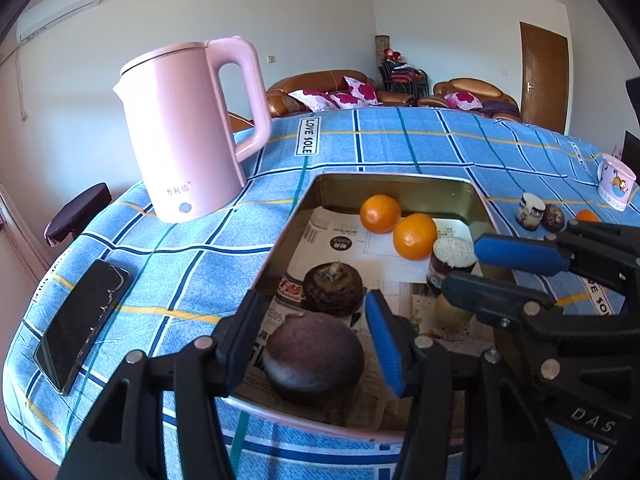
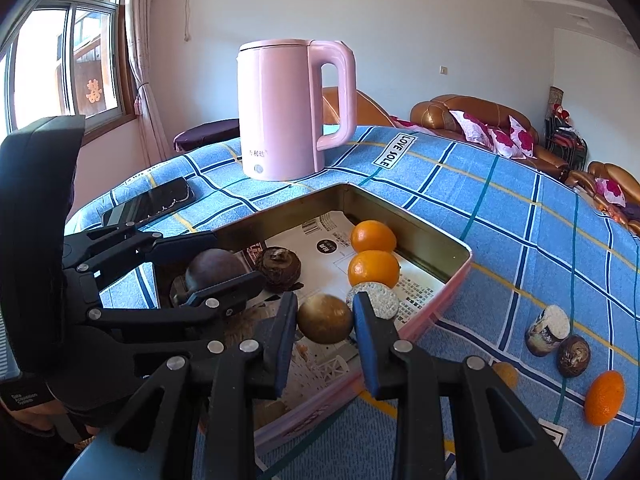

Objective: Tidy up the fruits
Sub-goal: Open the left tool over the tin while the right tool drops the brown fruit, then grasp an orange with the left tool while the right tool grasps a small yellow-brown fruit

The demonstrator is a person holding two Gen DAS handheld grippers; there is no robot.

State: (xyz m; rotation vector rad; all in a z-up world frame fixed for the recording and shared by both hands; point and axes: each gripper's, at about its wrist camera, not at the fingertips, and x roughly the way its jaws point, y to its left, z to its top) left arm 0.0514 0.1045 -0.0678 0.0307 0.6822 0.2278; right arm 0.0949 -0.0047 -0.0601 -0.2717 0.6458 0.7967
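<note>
A paper-lined metal tin [image 1: 304,196] [image 2: 436,236] holds two oranges [image 1: 380,213] [image 2: 373,236], a dark wrinkled fruit [image 1: 333,289] [image 2: 280,269] and a small jar with a white lid [image 1: 454,258] [image 2: 374,300]. My left gripper [image 1: 316,344] [image 2: 216,256] straddles a dark purple round fruit [image 1: 314,360] [image 2: 214,268] in the tin's near corner, with small gaps at both fingers. My right gripper [image 2: 325,326] [image 1: 476,268] holds a brownish-gold round fruit [image 2: 325,318] [image 1: 452,312] over the tin, both pads touching it.
A pink kettle [image 1: 188,128] [image 2: 288,112] stands behind the tin and a black phone [image 1: 82,320] [image 2: 154,202] lies to its left. On the blue checked cloth at the right are a small jar [image 2: 548,330], a dark fruit [image 2: 574,356], an orange [image 2: 604,398] and a mug [image 1: 616,182].
</note>
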